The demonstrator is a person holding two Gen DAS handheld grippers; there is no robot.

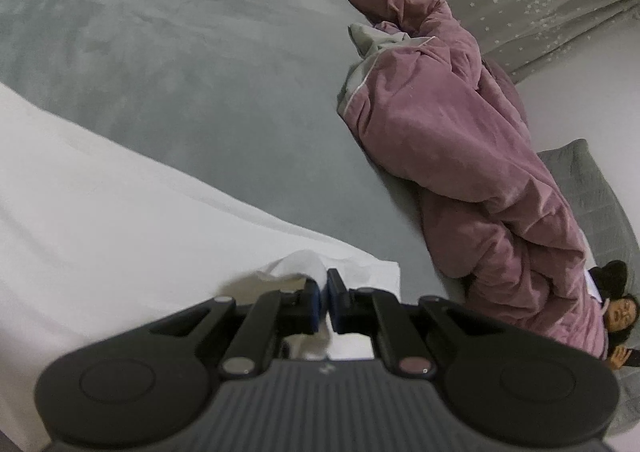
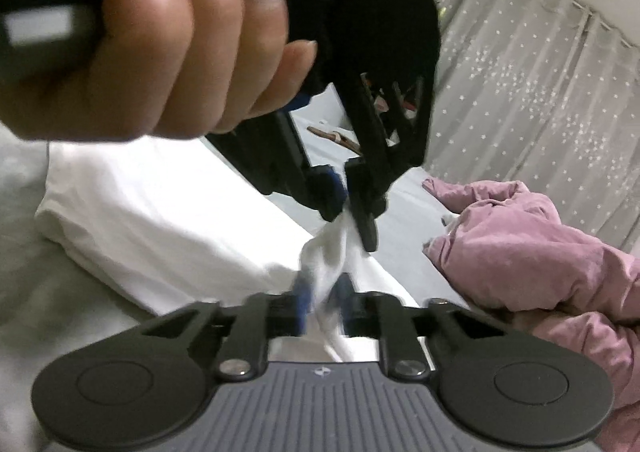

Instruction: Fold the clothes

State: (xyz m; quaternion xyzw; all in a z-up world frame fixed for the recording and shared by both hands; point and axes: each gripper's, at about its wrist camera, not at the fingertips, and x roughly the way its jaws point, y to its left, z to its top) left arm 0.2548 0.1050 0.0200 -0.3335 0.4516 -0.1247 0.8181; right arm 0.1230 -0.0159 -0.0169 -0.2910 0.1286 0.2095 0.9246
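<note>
A white garment (image 1: pixel 100 191) lies spread on the grey bed sheet (image 1: pixel 180 51). My left gripper (image 1: pixel 323 300) is shut on a bunched corner of it, with white cloth showing between the blue pads. In the right wrist view a hand (image 2: pixel 180 43) holds that left gripper (image 2: pixel 352 211) from above, and it pinches the same twisted strip of the white garment (image 2: pixel 140 203). A little lower on that strip, my right gripper (image 2: pixel 320 304) has its pads closed against the cloth; this part is blurred.
A crumpled pink quilt (image 1: pixel 460 151) lies along the bed's right side, close to both grippers in the right wrist view (image 2: pixel 540 252). Behind it hangs a grey star-patterned curtain (image 2: pixel 540 91). A grey pillow (image 1: pixel 592 191) sits beyond the quilt.
</note>
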